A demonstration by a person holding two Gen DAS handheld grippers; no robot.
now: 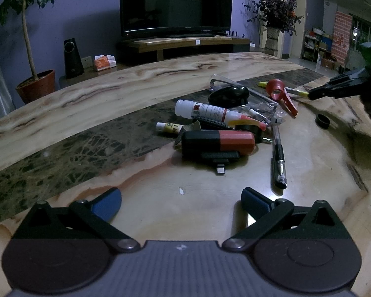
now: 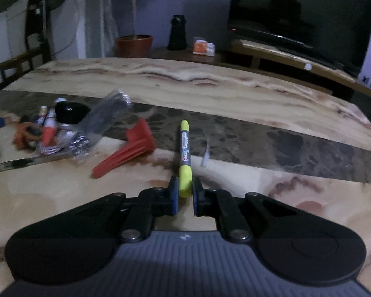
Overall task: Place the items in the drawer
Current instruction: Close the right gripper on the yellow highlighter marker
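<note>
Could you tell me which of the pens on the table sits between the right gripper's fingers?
The yellow-capped marker, gripped at its near cap by the right gripper; the black gel pen lies free.

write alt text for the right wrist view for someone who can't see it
The right hand-held gripper is closed on the near end of a yellow marker that points away across a marble table. A red funnel and a clutter pile lie to its left.
</note>
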